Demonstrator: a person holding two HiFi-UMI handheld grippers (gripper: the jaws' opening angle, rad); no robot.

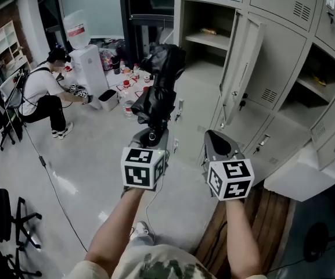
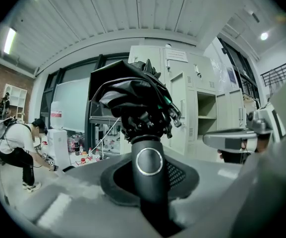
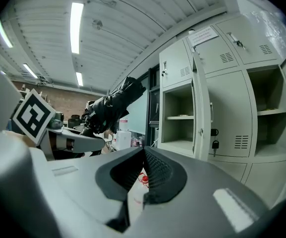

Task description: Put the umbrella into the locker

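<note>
A folded black umbrella point(image 1: 160, 83) stands up from my left gripper point(image 1: 151, 135), which is shut on its round black handle point(image 2: 149, 168). Its bundled canopy point(image 2: 133, 95) leans toward the grey lockers. The nearest open locker compartment point(image 1: 209, 36) lies just beyond the umbrella's top, with its door point(image 1: 245, 63) swung out to the right. My right gripper point(image 1: 212, 136) is held level beside the left one, to its right. In the right gripper view its jaws point(image 3: 143, 155) meet at the tips with nothing between them, and the umbrella point(image 3: 112, 105) shows at the left.
A second open compartment point(image 1: 324, 80) is at the right. A person point(image 1: 42, 92) crouches on the floor at the left by a water dispenser point(image 1: 86, 57) and several bottles point(image 1: 126, 86). Black chairs point(image 1: 4, 214) and a cable point(image 1: 45, 167) are at the left.
</note>
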